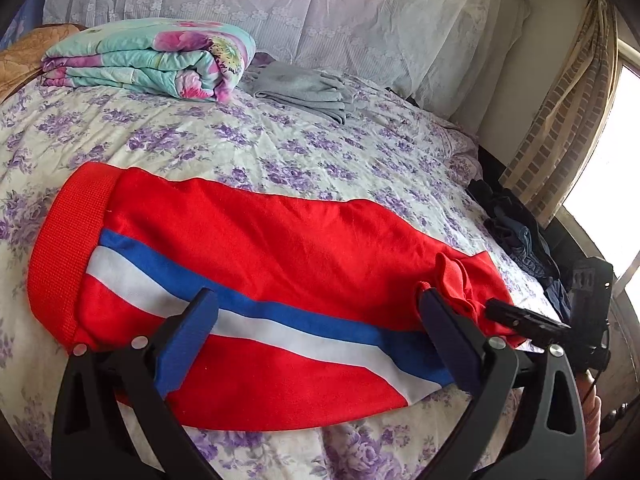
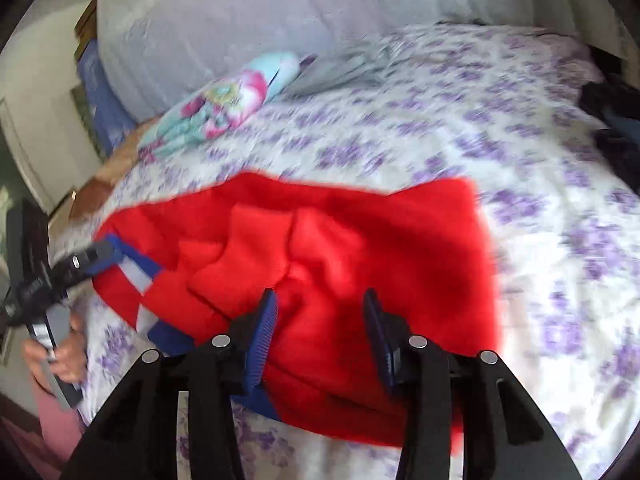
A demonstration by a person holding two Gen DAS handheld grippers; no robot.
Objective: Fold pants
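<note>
A: Left wrist view first. Red pants point(image 1: 280, 280) lie flat across the bed sheet point(image 1: 240, 148), waistband at the pic's left, blue & white side stripe running along the near edge twd the right. Cuffs bunched up at the right end.

B: Left gripper point(image 1: 320, 328)?

A: Jaws wide apart, nothing pinched. Blue pads hang over the stripe area, one near the waistband side, other by the cuffs. Can't tell if the tips touch the cloth.

B: And the other one?

A: Right gripper point(image 1: 520, 318) shows at the right edge of that view, its tip right at the bunched cuffs. Right wrist view is blurred, but its own fingers stand apart over the red fabric w/ cloth under and between them, pads not pressing on it. So apart, not clamped, as far as I can see.

B: Left hand point(image 2: 60, 356) visible?

A: Yes, in the right wrist view, far left, wrapped round the gripper handle at the bed's edge, pink sleeve below it.

B: Other stuff on the bed?

A: Folded floral quilt point(image 1: 152, 58) at the far side, grey folded garment point(image 1: 304, 88) just beside it. Dark clothes pile point(image 1: 516, 232) at the right edge of the bed, well apart from the pants. Lace-covered headboard point(image 1: 280, 8) behind, curtain point(image 1: 568, 112) & window to the right.
</note>
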